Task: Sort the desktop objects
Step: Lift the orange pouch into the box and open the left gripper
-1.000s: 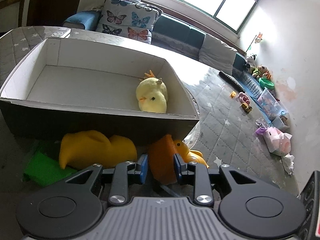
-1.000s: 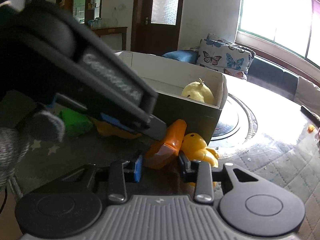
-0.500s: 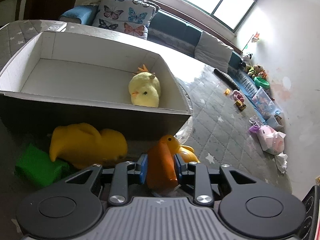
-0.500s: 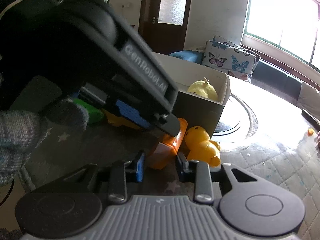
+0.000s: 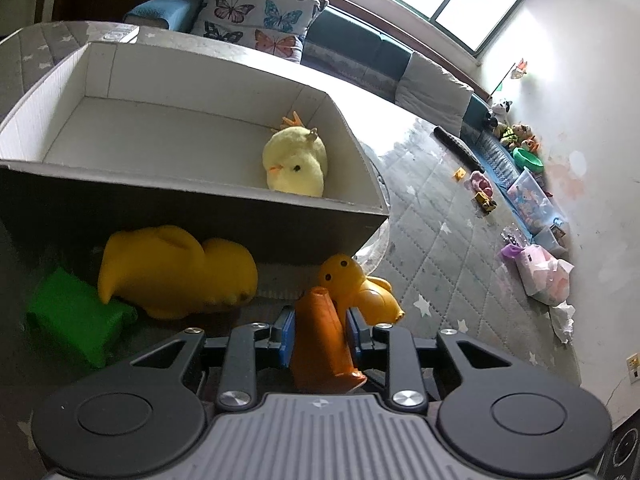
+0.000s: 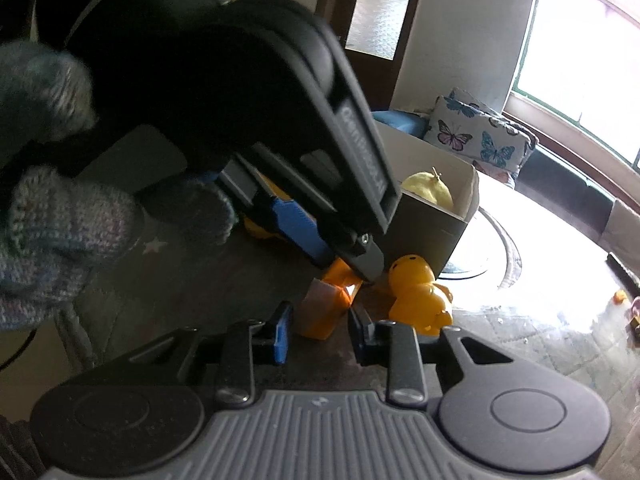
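The left gripper [image 5: 319, 330] had tightened its jaws onto the glossy orange plastic cone-shaped toy [image 5: 321, 344], ready for lifting; the right gripper [image 6: 319, 332] waited, jaws wide.

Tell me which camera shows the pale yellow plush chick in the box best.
The left wrist view: the plush chick lies fully visible inside the white box, by its right wall, face, beak and orange crest all clear. The right wrist view catches only its rounded top above the box edge, partly blocked by the left claw.
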Demonstrator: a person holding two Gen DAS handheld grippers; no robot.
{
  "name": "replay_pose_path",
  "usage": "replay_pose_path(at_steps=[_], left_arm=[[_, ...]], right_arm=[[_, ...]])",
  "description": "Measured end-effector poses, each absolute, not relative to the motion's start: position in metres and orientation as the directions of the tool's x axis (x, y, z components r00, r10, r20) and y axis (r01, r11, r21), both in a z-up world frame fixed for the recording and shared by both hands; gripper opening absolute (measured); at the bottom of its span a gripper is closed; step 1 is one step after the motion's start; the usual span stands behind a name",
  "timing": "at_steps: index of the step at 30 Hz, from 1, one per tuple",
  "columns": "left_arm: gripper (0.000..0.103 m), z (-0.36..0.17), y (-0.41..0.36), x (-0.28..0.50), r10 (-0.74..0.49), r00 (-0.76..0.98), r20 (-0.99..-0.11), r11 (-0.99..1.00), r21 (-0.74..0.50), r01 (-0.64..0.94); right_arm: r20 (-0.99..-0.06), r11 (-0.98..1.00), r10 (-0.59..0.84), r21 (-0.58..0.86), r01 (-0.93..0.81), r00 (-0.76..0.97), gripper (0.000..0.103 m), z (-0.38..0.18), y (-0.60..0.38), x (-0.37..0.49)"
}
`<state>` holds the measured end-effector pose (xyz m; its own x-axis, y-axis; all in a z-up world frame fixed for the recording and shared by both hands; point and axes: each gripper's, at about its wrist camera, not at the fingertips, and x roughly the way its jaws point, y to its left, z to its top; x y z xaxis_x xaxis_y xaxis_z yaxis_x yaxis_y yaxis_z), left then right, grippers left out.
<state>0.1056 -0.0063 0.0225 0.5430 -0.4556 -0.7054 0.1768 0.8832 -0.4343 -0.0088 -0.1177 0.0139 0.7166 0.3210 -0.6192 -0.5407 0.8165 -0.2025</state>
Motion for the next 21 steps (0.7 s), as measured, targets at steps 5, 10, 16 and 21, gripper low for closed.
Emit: replay_pose_path(at_steps=[5,10,16,21], left_arm=[[0.029,0.021,-0.007,0.109,-0.45,0.533,-0.716,0.887,-0.43,0.17],[0.03,0.017,-0.002,0.109,-0.465,0.526,-0.712,0.875,-0.459,0.153],[0.027,0.019,0.001,0.108,-0.464,0.529,-0.711,0.875,-0.462,0.146],[0.023,0.022,0.002,0.107,-0.475,0.53,-0.702,0.867,-0.476,0.146]], right_arm=[[-0.625,0.809,0.313,-0.22,-0.546,0.715,0.029,0.011,-0.115,-0.008],[-0.625,0.825,0.314,-0.193,-0.531,0.715,0.032,0.008,-0.118,-0.006],[-0.623,0.845,0.35,-0.111,-0.523,0.699,0.028,0.012,-0.128,-0.004],[-0.609,0.845,0.367,-0.098,-0.526,0.703,0.021,0.017,-0.126,-0.008]])
